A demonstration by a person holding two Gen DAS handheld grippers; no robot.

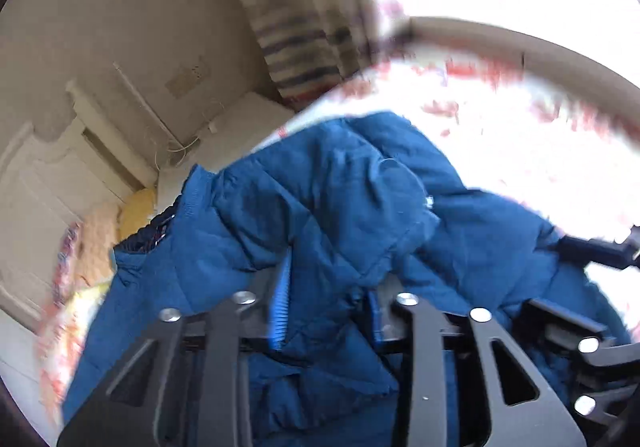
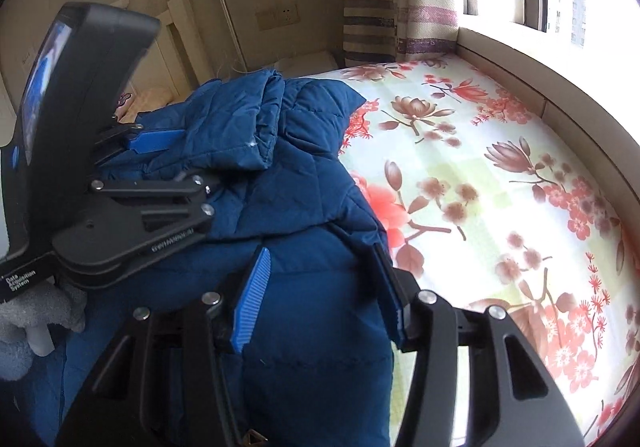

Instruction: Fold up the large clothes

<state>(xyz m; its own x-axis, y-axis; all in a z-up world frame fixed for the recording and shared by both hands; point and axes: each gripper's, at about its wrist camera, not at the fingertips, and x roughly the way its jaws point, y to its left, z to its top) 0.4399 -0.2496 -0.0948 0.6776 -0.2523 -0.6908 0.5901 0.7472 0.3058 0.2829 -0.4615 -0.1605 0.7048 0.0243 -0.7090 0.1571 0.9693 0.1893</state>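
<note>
While my left hand-held gripper pinches a fold of the blue padded jacket between its ribbed blue pads, my right hand-held gripper straddles another bunched part of the same jacket, the fabric filling the gap between its two fingers and both pads lying against it, so I take it as grasping the cloth. In the right wrist view my left hand-held gripper shows at the left, its body tilted over the jacket and one blue pad lying on the quilted fabric. The jacket is heaped in folds on the bed, on the side towards the headboard. Beyond it the flowered bedsheet stretches bare to the window ledge. A striped curtain hangs at the far corner, beside a wall socket.
</note>
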